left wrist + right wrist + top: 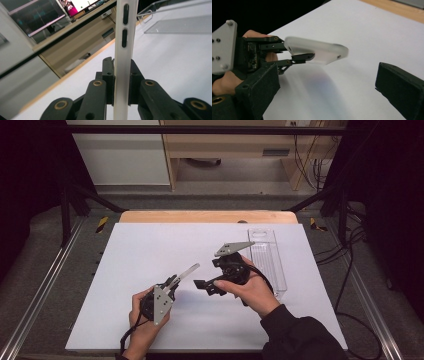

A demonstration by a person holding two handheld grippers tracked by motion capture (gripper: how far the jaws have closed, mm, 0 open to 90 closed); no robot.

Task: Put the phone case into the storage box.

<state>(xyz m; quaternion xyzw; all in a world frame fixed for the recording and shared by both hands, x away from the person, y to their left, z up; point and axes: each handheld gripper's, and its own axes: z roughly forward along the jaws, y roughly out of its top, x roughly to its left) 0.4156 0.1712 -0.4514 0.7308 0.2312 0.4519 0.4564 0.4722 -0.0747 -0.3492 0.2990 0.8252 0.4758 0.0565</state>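
The left gripper (172, 282) sits near the bottom middle of the white table (150, 250) in the high view. Its jaws pinch a frosted white phone case (186, 272). The case sticks out from the jaws toward 2 o'clock and is lifted a little off the table.

In the left gripper view, the phone case (123, 62) stands on its thin edge between the two black jaws. Both jaws press on its sides. Two long dark slots show in the edge near the top.

The right gripper (204, 286) is at 3 o'clock from the left one, close by but not touching the case. Its jaws are spread wide and hold nothing. They point toward 9 o'clock, at the case.

In the right gripper view, the phone case (317, 51) floats above the table, held at one end by the left gripper (294, 51). A hand (227, 80) grips that tool.

A clear plastic tray (267, 260) lies on the table at 1 o'clock from the right gripper, near the table's right edge.
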